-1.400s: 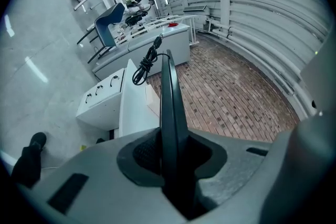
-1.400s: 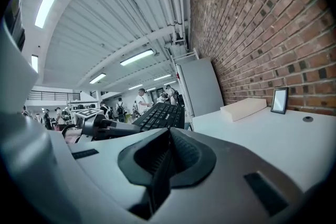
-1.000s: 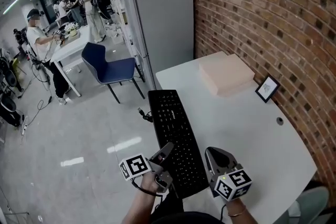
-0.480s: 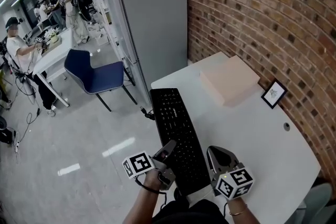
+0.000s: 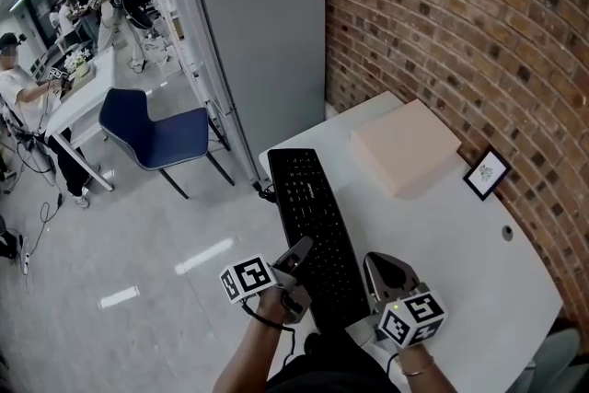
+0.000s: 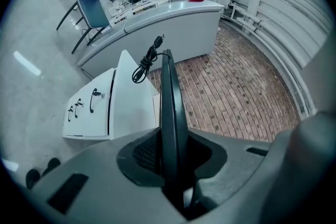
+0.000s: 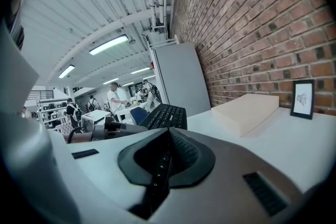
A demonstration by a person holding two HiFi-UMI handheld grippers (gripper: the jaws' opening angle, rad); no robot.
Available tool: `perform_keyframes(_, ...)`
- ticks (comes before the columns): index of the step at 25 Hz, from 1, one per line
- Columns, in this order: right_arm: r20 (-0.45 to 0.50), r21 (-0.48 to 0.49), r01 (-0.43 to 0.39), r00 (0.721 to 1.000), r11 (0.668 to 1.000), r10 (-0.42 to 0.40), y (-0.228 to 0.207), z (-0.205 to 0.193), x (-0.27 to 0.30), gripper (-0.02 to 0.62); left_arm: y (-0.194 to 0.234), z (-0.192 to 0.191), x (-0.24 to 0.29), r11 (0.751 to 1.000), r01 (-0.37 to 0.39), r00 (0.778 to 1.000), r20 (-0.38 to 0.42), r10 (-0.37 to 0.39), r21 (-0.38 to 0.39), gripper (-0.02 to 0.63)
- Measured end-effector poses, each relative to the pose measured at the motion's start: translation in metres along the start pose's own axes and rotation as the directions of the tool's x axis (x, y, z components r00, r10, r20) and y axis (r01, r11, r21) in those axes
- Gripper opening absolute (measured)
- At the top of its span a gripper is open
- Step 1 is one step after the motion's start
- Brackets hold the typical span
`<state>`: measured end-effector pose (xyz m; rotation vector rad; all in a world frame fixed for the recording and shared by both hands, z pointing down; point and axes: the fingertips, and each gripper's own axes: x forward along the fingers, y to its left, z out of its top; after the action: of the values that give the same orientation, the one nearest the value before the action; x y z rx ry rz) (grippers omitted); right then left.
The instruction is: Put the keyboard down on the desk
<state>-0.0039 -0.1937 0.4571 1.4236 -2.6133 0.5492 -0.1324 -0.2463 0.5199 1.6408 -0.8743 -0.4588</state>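
We are mid-carry: the left gripper is clamped on the near left edge of the keyboard and the right gripper pinches its near right edge. It runs from 6 toward 12 o'clock along the 9 o'clock edge of the desk, seemingly not yet flat. Next we should shift it toward 3 o'clock, short of the box at 1 o'clock, lower it level, then let go

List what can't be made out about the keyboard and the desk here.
- Near end of the keyboard: in the head view it is covered by the left gripper, the right gripper and the person's arm.
- Whether the keyboard touches the desk: the head view looks from above, so any gap is hidden.
- Print in the picture frame: too small in the head and right gripper views.
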Motion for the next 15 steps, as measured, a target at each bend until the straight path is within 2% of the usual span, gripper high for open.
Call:
perform_keyframes(6,-0.012,0.012,-0.015,1.0,1.0,0.015,-0.026,0.003,0.036,0.006,0.022,0.02,0.044,1.0,-0.026,1.0,-0.007,0.026,-0.013,0.097)
perform_keyframes(15,-0.09,0.006,-0.027,0.996,1.0,0.028,-0.059,-0.011,0.084,0.005,0.046,0.044,0.099,0.998,-0.051,0.999,-0.019,0.051,-0.037,0.097)
